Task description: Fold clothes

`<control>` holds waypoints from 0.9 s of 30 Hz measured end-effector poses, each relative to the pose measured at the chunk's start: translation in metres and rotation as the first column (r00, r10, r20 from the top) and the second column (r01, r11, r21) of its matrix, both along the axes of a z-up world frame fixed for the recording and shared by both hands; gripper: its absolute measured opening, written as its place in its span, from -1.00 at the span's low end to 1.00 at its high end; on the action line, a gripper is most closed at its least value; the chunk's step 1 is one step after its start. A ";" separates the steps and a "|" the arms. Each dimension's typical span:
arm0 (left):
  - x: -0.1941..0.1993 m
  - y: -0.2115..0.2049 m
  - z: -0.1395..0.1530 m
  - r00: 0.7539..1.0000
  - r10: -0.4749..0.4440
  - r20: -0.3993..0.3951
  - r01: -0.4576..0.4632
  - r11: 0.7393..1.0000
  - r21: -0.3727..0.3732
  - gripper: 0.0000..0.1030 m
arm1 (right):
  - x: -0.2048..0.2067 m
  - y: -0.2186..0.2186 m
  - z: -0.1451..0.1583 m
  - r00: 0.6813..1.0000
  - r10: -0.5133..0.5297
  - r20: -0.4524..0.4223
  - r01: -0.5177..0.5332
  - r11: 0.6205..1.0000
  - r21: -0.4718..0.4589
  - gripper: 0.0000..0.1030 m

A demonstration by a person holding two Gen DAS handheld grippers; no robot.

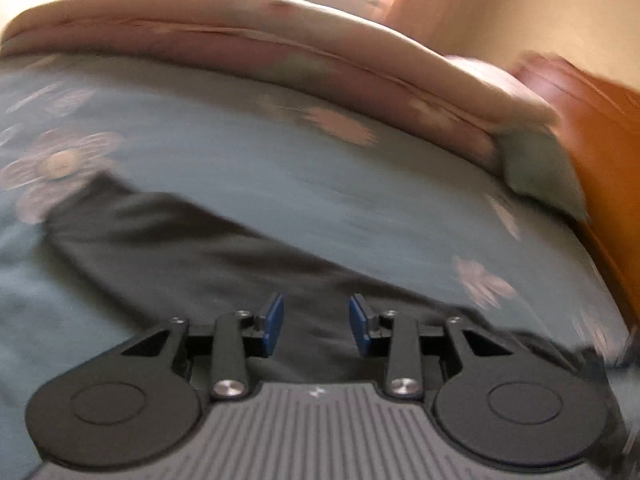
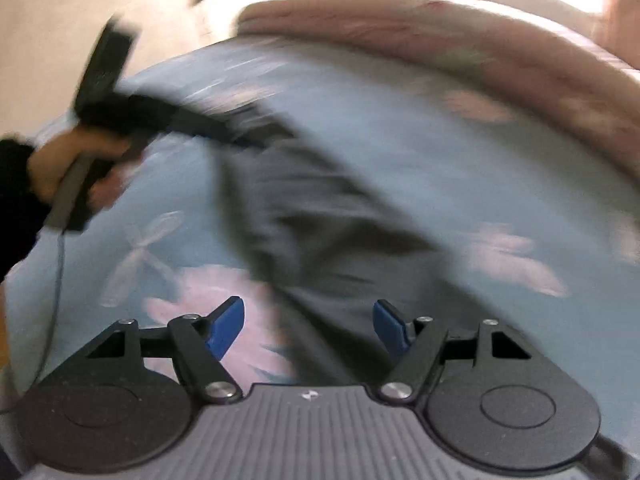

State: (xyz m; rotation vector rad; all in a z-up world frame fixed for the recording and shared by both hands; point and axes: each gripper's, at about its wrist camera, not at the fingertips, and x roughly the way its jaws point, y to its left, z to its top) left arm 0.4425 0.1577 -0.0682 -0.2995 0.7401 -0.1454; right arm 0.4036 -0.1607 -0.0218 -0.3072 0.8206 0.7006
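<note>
A dark grey garment [image 1: 180, 240] lies stretched on the blue flowered bedsheet [image 1: 280, 160], running from the middle left to the lower right. My left gripper [image 1: 316, 320] hovers over its near part, blue pads apart with nothing pinched between them. In the right wrist view the same garment [image 2: 312, 208] runs down the bed under my right gripper [image 2: 308, 320], whose jaws stand wide open and empty. A hand [image 2: 76, 160] at the far left of that view holds the left gripper's handle above the garment's far end. Both views are motion-blurred.
A folded pink quilt [image 1: 240, 52] lies along the far side of the bed and is also in the right wrist view [image 2: 440, 28]. An orange-brown wooden bed board [image 1: 600, 132] stands at the right. A cable [image 2: 60, 264] hangs from the handle.
</note>
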 end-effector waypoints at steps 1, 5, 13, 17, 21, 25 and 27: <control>-0.001 -0.015 0.002 0.999 -0.039 0.003 0.039 0.999 0.009 -0.30 | 0.000 -0.024 0.009 0.998 -0.048 0.031 0.049 0.998 -0.025 0.47; -0.012 -0.063 0.008 0.986 -0.165 0.002 0.165 0.986 0.029 -0.22 | 0.000 -0.124 0.023 0.966 -0.236 0.109 0.248 0.961 -0.120 0.47; -0.047 -0.118 0.015 0.965 -0.263 0.002 0.262 0.965 0.023 -0.13 | 0.029 -0.269 -0.052 0.870 -0.488 0.074 0.491 0.870 -0.034 0.43; -0.054 -0.124 0.011 0.968 -0.249 -0.022 0.249 0.968 0.031 -0.11 | 0.039 -0.286 -0.089 0.870 -0.491 0.046 0.491 0.871 0.016 0.28; -0.056 -0.125 0.005 0.974 -0.220 -0.054 0.224 0.973 0.064 -0.11 | 0.043 -0.278 -0.099 0.893 -0.449 0.046 0.447 0.893 0.047 -0.46; -0.055 -0.127 0.000 0.976 -0.206 -0.072 0.211 0.974 0.079 -0.10 | 0.033 -0.265 -0.089 0.892 -0.444 0.080 0.445 0.895 0.004 -0.57; -0.054 -0.128 0.000 0.975 -0.210 -0.074 0.216 0.973 0.084 -0.10 | 0.030 -0.269 -0.081 0.870 -0.479 0.115 0.483 0.875 -0.010 -0.58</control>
